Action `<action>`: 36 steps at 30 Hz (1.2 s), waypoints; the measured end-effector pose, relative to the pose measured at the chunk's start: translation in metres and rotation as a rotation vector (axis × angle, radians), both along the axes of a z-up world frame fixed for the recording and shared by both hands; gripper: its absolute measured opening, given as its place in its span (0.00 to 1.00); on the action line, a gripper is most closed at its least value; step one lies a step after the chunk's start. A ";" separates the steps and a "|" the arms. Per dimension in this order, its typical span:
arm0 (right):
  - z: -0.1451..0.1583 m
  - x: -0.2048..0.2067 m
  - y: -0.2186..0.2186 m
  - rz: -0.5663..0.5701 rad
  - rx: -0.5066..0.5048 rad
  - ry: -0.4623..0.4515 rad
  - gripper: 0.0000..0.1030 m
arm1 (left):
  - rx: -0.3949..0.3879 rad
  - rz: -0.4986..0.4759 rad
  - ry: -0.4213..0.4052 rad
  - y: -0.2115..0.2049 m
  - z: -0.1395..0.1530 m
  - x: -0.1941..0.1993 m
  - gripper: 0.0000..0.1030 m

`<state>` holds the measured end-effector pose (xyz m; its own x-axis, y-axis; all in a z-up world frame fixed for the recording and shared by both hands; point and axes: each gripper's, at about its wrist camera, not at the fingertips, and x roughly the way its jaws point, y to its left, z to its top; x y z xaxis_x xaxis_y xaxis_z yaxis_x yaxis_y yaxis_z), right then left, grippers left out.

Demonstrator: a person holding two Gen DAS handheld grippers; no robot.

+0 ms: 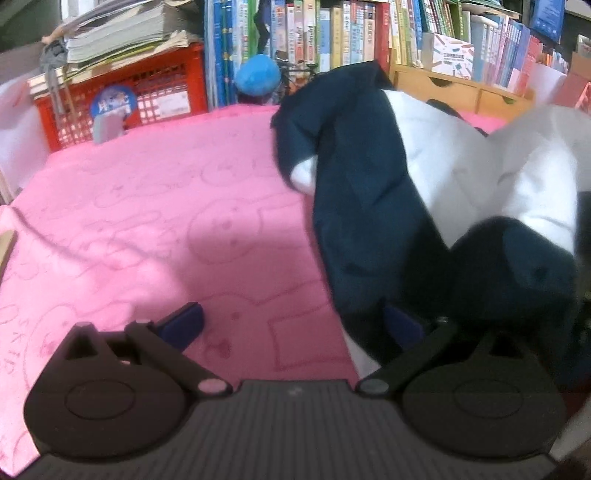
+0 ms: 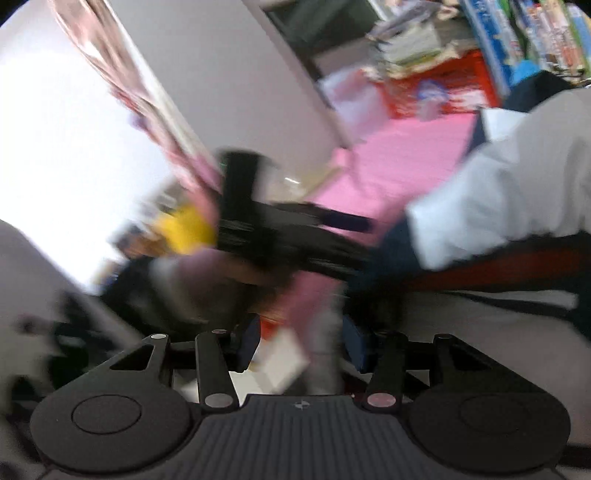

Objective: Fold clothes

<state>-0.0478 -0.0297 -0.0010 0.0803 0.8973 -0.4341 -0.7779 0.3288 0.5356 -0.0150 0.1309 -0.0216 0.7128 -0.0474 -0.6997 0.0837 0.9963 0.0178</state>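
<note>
The left gripper (image 1: 291, 325) tilts down over the pink blanket (image 1: 147, 206), its jaws spread wide; the navy and white garment (image 1: 354, 206) drapes over its right finger, unpinched. Letters "SKIP" run along the blanket's near left edge. The right gripper (image 2: 301, 341) is part open, and blur hides whether it holds anything. Farther back sit a red crate (image 1: 162, 92) and books (image 1: 332, 33), titles unreadable.
</note>
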 end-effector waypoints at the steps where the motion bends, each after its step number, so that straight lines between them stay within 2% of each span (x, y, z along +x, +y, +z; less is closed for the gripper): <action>1: 0.003 -0.004 -0.004 0.022 0.027 0.004 0.49 | 0.002 -0.003 0.000 0.001 0.000 0.001 1.00; 2: 0.007 -0.007 -0.009 0.043 0.053 0.007 0.52 | 0.002 -0.004 0.000 0.001 0.000 0.002 1.00; 3: 0.010 -0.007 -0.007 0.030 0.034 -0.026 0.53 | 0.002 -0.004 -0.001 0.001 0.000 0.001 1.00; 5: 0.012 -0.008 -0.008 -0.046 -0.033 -0.094 0.54 | 0.005 -0.003 -0.002 0.002 0.000 0.000 1.00; 8: 0.005 0.003 -0.016 -0.206 -0.163 -0.112 0.57 | 0.034 0.011 -0.006 0.004 0.002 -0.002 1.00; 9: -0.003 0.009 -0.013 -0.225 -0.198 -0.118 0.57 | 0.044 0.018 -0.007 0.006 0.003 -0.002 1.00; 11: -0.010 0.014 -0.004 -0.206 -0.231 -0.120 0.57 | 0.050 0.034 -0.006 0.010 0.003 -0.002 1.00; 15: -0.018 0.001 0.022 -0.074 -0.218 -0.124 0.59 | 0.034 0.043 -0.003 0.014 0.003 -0.001 1.00; 20: -0.006 -0.021 0.019 0.024 -0.123 -0.125 0.59 | 0.012 0.052 -0.012 0.016 0.001 0.001 1.00; 22: 0.005 -0.025 0.004 0.042 -0.041 -0.108 0.59 | 0.009 0.057 -0.015 0.016 0.001 0.001 1.00; 25: 0.025 -0.031 -0.024 0.113 0.149 -0.066 0.58 | 0.024 0.060 -0.022 0.012 0.001 0.001 1.00; 26: 0.031 -0.034 -0.029 0.113 0.173 -0.088 0.58 | 0.032 0.058 -0.023 0.012 0.001 0.001 1.00; 27: 0.036 -0.037 -0.034 0.110 0.195 -0.111 0.60 | 0.041 0.057 -0.024 0.010 0.002 0.001 1.00; 28: 0.042 -0.039 -0.040 0.108 0.217 -0.135 0.67 | 0.048 0.057 -0.024 0.010 0.002 0.001 1.00; 29: 0.042 -0.039 -0.040 0.045 0.140 -0.177 0.71 | 0.053 0.057 -0.024 0.009 0.002 0.001 1.00; 31: 0.040 -0.038 -0.040 -0.088 -0.023 -0.264 0.71 | 0.057 0.058 -0.025 0.009 0.002 0.002 1.00; 34: 0.020 -0.028 -0.035 -0.298 -0.304 -0.322 0.63 | 0.055 0.060 -0.025 0.009 0.003 0.001 1.00; 36: 0.016 -0.035 -0.042 -0.414 -0.397 -0.412 0.61 | 0.055 0.059 -0.025 0.009 0.003 0.001 1.00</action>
<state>-0.0827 -0.0717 0.0145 0.6088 0.5377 -0.5833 -0.6605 0.7508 0.0028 -0.0138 0.1400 -0.0186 0.7304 0.0336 -0.6822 0.0233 0.9970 0.0741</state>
